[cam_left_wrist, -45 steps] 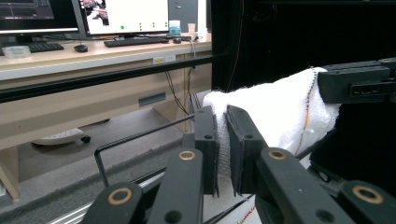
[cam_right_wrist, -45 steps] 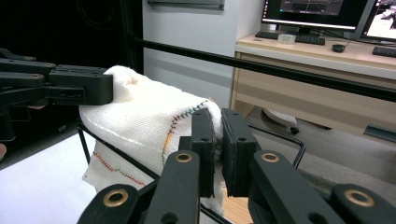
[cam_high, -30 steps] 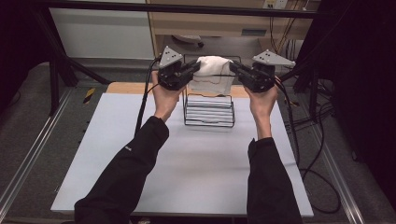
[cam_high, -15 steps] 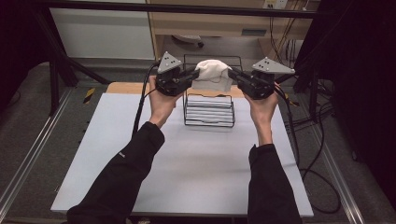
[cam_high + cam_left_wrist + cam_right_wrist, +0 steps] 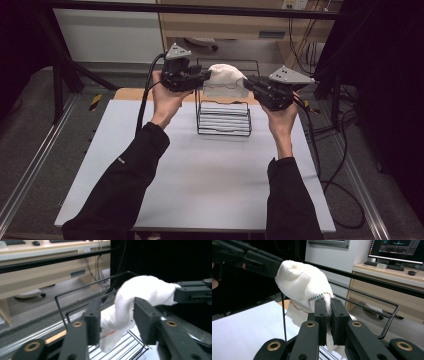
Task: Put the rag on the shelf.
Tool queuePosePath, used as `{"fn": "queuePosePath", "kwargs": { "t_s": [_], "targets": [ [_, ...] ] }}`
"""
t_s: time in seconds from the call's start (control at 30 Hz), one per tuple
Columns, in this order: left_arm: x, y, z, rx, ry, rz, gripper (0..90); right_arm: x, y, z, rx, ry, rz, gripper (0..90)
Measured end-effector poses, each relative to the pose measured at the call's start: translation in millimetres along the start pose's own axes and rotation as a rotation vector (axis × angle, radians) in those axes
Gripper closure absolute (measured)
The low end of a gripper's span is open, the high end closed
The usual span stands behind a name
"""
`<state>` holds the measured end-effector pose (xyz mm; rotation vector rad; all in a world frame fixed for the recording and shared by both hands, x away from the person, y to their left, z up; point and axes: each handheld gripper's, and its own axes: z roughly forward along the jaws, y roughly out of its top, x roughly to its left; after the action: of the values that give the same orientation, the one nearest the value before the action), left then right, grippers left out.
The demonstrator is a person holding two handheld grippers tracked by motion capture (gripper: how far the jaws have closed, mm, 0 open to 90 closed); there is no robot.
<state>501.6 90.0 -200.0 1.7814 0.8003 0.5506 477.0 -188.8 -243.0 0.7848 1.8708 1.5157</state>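
Observation:
A white cloth (image 5: 225,76) with coloured stitching is bunched over the top of a black wire rack (image 5: 223,119) at the far middle of the table. My left gripper (image 5: 206,77) is at its left end. In the left gripper view the cloth (image 5: 140,290) hangs loosely between the jaws of that gripper (image 5: 117,304), which have just been opening. My right gripper (image 5: 248,83) is at the cloth's right end. In the right gripper view that gripper (image 5: 327,303) is shut on a fold of the cloth (image 5: 299,282).
The rack's wire frame (image 5: 75,291) rises behind the cloth. The white table mat (image 5: 200,180) stretches toward me. Cables (image 5: 345,185) trail off the right side. A wooden desk (image 5: 240,25) and a dark frame bar (image 5: 200,7) stand beyond the table.
The left gripper has risen slightly at the cloth's left end. The right gripper has stayed at the cloth's right end.

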Motion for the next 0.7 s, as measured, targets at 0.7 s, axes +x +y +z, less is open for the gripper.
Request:
{"fn": "queuePosePath", "kwargs": {
  "t_s": [0.7],
  "targets": [
    [-20.0, -20.3, 6.8, 0.030, -0.039, 0.066, 79.8, 1.5, 4.7, -5.8, 0.049, 0.050, 0.023, 70.5]
  ]
}}
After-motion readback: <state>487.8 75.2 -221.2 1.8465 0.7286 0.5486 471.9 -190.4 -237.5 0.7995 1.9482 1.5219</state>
